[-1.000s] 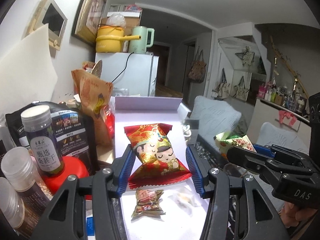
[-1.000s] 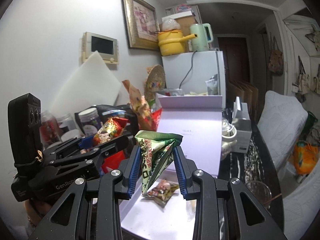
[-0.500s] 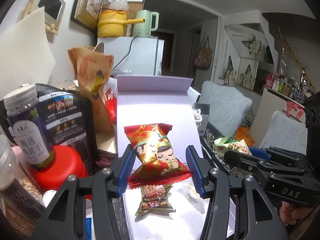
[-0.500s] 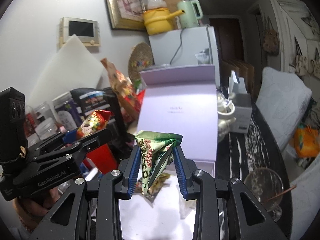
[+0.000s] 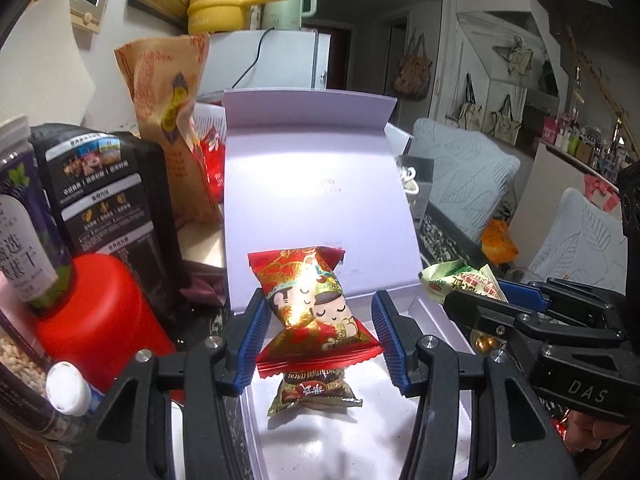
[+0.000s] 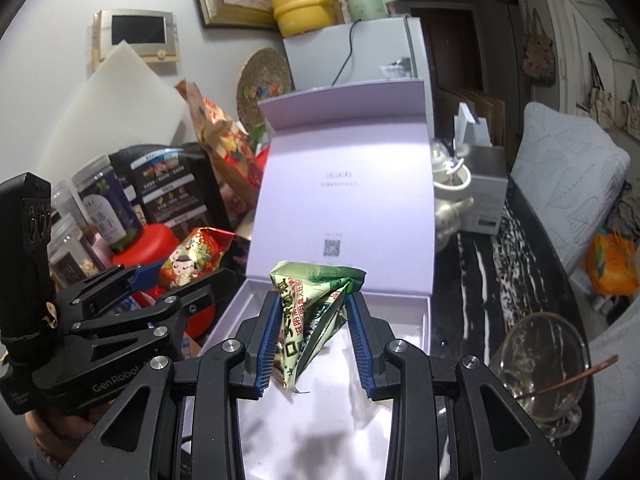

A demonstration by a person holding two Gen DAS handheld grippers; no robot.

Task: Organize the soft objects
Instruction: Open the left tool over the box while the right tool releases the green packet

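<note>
My left gripper (image 5: 318, 340) is shut on a red and gold snack packet (image 5: 314, 304) with cartoon faces, held over the open lavender box (image 5: 320, 184). A small brown snack packet (image 5: 314, 394) lies on the white lining inside the box, just below the red one. My right gripper (image 6: 312, 340) is shut on a green and white snack packet (image 6: 314, 312), also over the box (image 6: 344, 200). The right gripper and its green packet (image 5: 460, 284) show at the right of the left wrist view; the left gripper and red packet (image 6: 192, 260) show at the left of the right wrist view.
Left of the box stand a red canister (image 5: 96, 320), a dark-label bottle (image 5: 24, 232), a black pouch (image 5: 104, 200) and a tan paper bag (image 5: 172, 120). A glass cup (image 6: 544, 360) with a stick and a white figurine (image 6: 448, 204) sit right of the box on the dark marbled table.
Both grippers have moved forward and down toward the open box, which now looms larger. Each still holds its packet.
</note>
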